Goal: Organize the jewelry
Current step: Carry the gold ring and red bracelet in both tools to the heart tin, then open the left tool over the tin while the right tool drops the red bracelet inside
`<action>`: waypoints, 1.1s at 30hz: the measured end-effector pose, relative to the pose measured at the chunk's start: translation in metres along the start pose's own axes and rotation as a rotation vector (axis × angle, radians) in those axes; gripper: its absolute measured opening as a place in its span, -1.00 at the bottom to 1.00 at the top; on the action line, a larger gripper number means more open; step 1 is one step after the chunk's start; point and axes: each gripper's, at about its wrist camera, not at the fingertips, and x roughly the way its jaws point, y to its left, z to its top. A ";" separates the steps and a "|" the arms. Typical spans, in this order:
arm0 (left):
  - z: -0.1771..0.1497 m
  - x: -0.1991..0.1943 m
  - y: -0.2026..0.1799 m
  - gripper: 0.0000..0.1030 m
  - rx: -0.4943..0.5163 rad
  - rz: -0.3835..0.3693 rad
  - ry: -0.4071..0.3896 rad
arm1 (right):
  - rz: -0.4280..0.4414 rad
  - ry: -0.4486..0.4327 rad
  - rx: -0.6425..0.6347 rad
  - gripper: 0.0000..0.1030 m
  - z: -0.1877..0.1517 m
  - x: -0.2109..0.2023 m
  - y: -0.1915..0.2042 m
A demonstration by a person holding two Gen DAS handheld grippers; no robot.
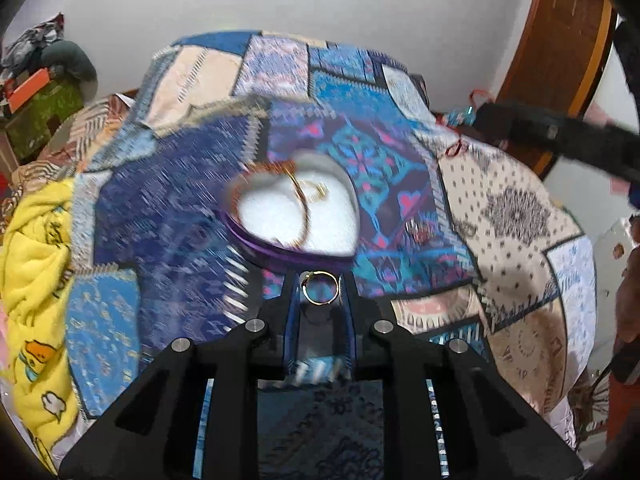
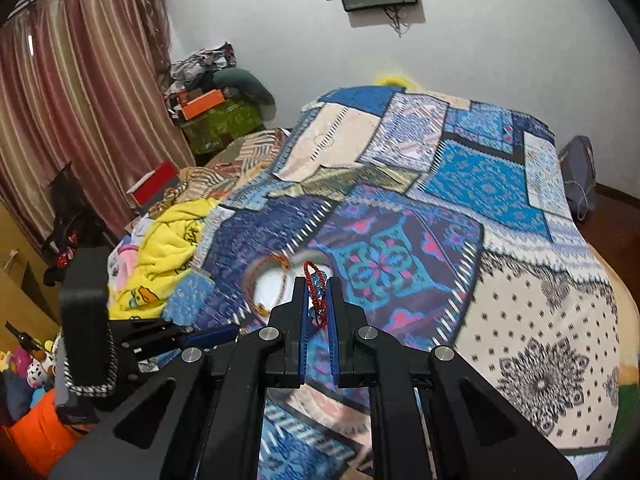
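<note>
A heart-shaped jewelry box [image 1: 296, 208] with white lining and purple rim lies on the patchwork bedspread, holding a gold bangle [image 1: 302, 204] and a reddish bracelet [image 1: 260, 172]. My left gripper [image 1: 319, 286] is shut on a gold ring [image 1: 319, 287], held just in front of the box. My right gripper [image 2: 318, 298] is shut on a red braided bracelet [image 2: 314, 292], close above the box [image 2: 276, 280]. The right gripper's body [image 1: 560, 136] shows at upper right in the left wrist view. A small jewel piece [image 1: 418, 230] lies on the cloth right of the box.
A yellow blanket [image 1: 36, 264] is bunched at the bed's left edge. Boxes and clothes [image 2: 216, 112] are piled by the far wall beside a curtain [image 2: 80, 100]. A wooden door [image 1: 560, 52] stands at the right. Stuffed toys [image 2: 28, 364] sit on the floor at the left.
</note>
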 end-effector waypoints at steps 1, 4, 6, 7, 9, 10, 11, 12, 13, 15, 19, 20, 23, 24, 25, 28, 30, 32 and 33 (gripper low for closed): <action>0.004 -0.006 0.003 -0.64 -0.003 0.003 -0.018 | 0.006 -0.006 -0.006 -0.85 0.003 0.001 0.004; 0.014 -0.019 0.011 -0.64 -0.010 0.007 -0.061 | 0.023 -0.015 -0.017 -0.86 0.009 0.006 0.012; 0.022 -0.026 0.015 -0.64 -0.010 0.009 -0.088 | 0.031 -0.017 -0.021 -0.85 0.012 0.011 0.015; 0.024 -0.028 0.016 -0.64 -0.009 0.011 -0.096 | 0.035 -0.016 -0.023 -0.86 0.013 0.014 0.017; 0.030 -0.030 0.019 -0.64 -0.007 0.014 -0.114 | 0.045 -0.012 -0.022 -0.85 0.014 0.020 0.021; 0.031 -0.031 0.021 -0.64 -0.007 0.013 -0.119 | 0.047 -0.008 -0.020 -0.85 0.014 0.023 0.022; 0.032 -0.031 0.023 -0.64 -0.007 0.010 -0.123 | 0.050 -0.004 -0.019 -0.85 0.014 0.026 0.024; 0.032 -0.029 0.024 -0.64 -0.007 0.009 -0.124 | 0.052 0.001 -0.018 -0.85 0.013 0.029 0.025; 0.033 -0.027 0.025 -0.64 -0.008 0.007 -0.124 | 0.055 0.010 -0.016 -0.85 0.012 0.033 0.027; 0.033 -0.020 0.028 -0.64 -0.014 -0.003 -0.115 | 0.059 0.025 -0.014 -0.85 0.010 0.039 0.028; 0.032 -0.007 0.033 -0.64 -0.017 -0.019 -0.099 | 0.042 0.058 -0.014 -0.85 0.006 0.055 0.031; 0.031 -0.004 0.035 -0.64 -0.017 -0.025 -0.095 | 0.039 0.068 -0.013 -0.85 0.004 0.059 0.030; 0.031 0.005 0.037 -0.64 -0.013 -0.039 -0.083 | 0.011 0.105 -0.011 -0.85 -0.002 0.074 0.028; 0.032 0.009 0.038 -0.64 -0.012 -0.045 -0.078 | 0.006 0.115 -0.010 -0.85 -0.004 0.077 0.026; 0.032 0.012 0.039 -0.64 -0.010 -0.049 -0.074 | 0.004 0.124 -0.007 -0.85 -0.005 0.081 0.025; 0.033 0.018 0.040 -0.64 -0.001 -0.051 -0.068 | -0.007 0.146 0.009 -0.85 -0.012 0.090 0.021; 0.035 0.022 0.041 -0.64 0.012 -0.047 -0.068 | -0.010 0.154 0.015 -0.85 -0.015 0.094 0.020; 0.035 0.024 0.041 -0.64 0.022 -0.042 -0.072 | 0.000 0.158 0.017 -0.85 -0.017 0.096 0.020; 0.035 0.024 0.041 -0.64 0.023 -0.045 -0.074 | -0.001 0.159 0.015 -0.85 -0.017 0.097 0.021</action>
